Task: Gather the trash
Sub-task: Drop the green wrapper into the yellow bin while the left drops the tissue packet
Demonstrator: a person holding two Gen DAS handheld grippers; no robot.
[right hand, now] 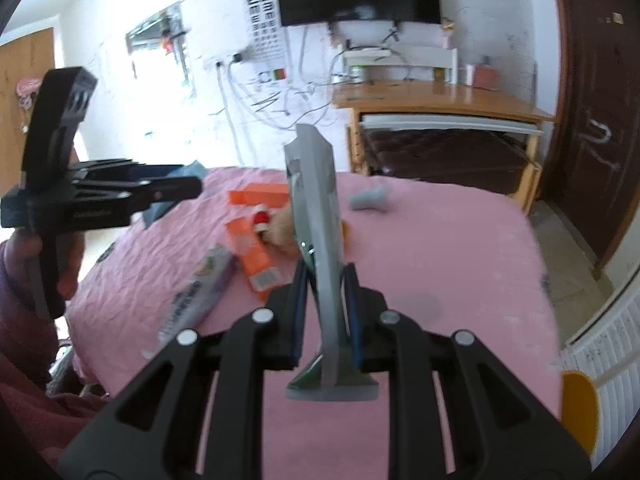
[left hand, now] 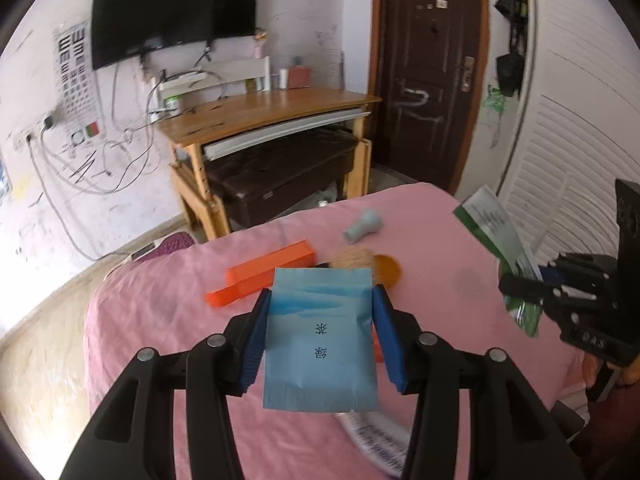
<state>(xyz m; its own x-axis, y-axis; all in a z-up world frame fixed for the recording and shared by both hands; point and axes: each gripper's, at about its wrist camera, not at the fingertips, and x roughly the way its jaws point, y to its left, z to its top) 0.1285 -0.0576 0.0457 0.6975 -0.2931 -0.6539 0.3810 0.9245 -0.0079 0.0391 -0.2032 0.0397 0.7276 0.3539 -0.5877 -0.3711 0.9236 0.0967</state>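
My left gripper (left hand: 320,300) is shut on a light blue packet (left hand: 320,336) with dark print, held flat above the pink table (left hand: 160,320). My right gripper (right hand: 326,276) is shut on a green and white packet (right hand: 318,216), seen edge-on with its grey back toward the camera; the same packet shows green in the left wrist view (left hand: 494,228). Each gripper shows in the other's view: the right one (left hand: 576,292), the left one (right hand: 100,196). On the table lie an orange box (left hand: 264,276), a second orange box (right hand: 252,252) and a purple-grey wrapper (right hand: 196,296).
A grey funnel-shaped object (left hand: 362,226) and a small plush toy (right hand: 280,228) lie on the pink cloth. A wooden desk (left hand: 272,112) stands beyond the table, with a dark door (left hand: 428,72) to its right. A white louvred door (left hand: 568,120) is at far right.
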